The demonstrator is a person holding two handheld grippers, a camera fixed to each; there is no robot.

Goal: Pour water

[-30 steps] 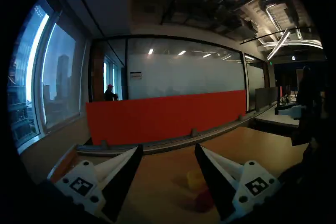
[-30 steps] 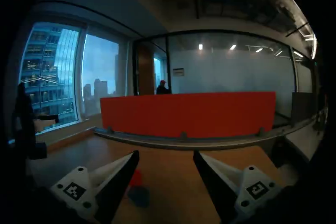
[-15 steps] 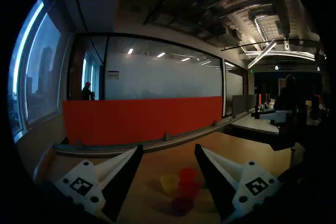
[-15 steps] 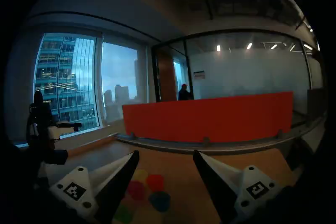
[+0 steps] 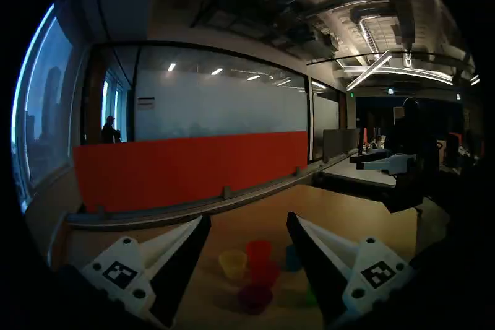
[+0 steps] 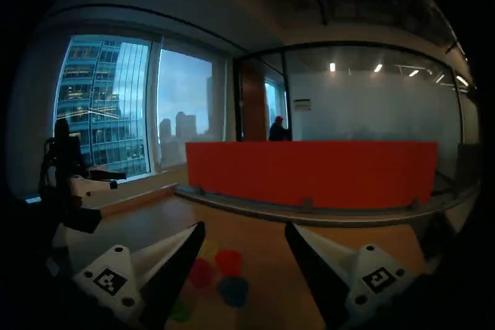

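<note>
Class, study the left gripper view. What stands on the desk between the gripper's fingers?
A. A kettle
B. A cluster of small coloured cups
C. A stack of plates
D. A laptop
B: coloured cups, among them a yellow cup and a red cup, stand close together on the wooden desk, framed by the left gripper's open fingers.

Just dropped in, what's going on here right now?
A person holds a claw in each hand above a wooden desk. The left claw and the right claw are both open and empty. Both point toward a cluster of small coloured cups standing on the desk, with an orange panel behind. Neither claw touches a cup, and no pouring has begun.
</note>
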